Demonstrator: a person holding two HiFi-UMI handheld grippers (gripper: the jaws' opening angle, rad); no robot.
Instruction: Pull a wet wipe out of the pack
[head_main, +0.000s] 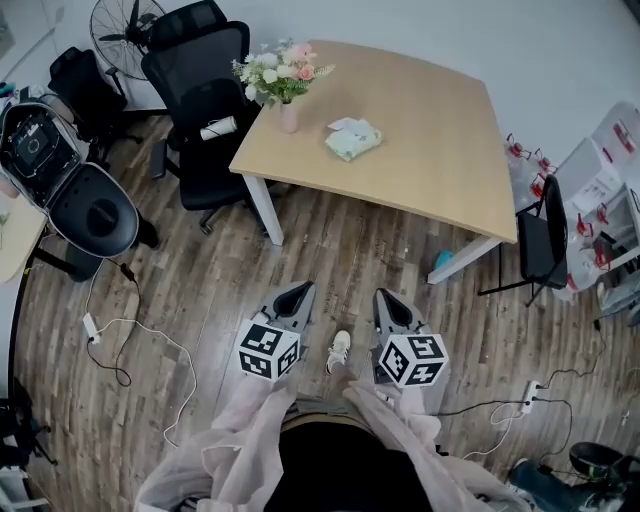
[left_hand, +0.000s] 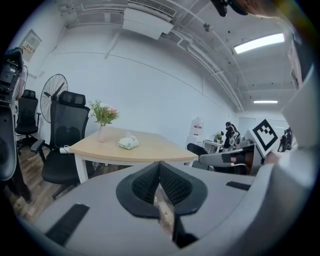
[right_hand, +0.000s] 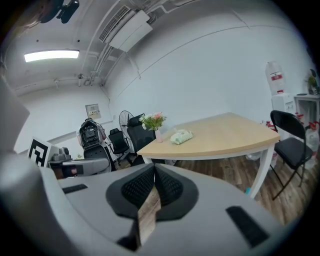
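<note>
A pale green wet-wipe pack (head_main: 352, 139) lies on the wooden table (head_main: 440, 150), right of a pink vase of flowers (head_main: 286, 86). A white wipe sticks up from its top. The pack (left_hand: 128, 143) also shows in the left gripper view and, as a small green pack (right_hand: 181, 136), in the right gripper view. My left gripper (head_main: 297, 296) and right gripper (head_main: 386, 301) hang side by side over the floor, well short of the table. Both are shut with nothing between their jaws.
Black office chairs (head_main: 200, 110) stand at the table's left end, with a fan (head_main: 125, 30) behind. A black folding chair (head_main: 541, 240) sits at the right. Cables and power strips (head_main: 91, 326) lie on the wooden floor. The person's shoe (head_main: 339, 350) shows between the grippers.
</note>
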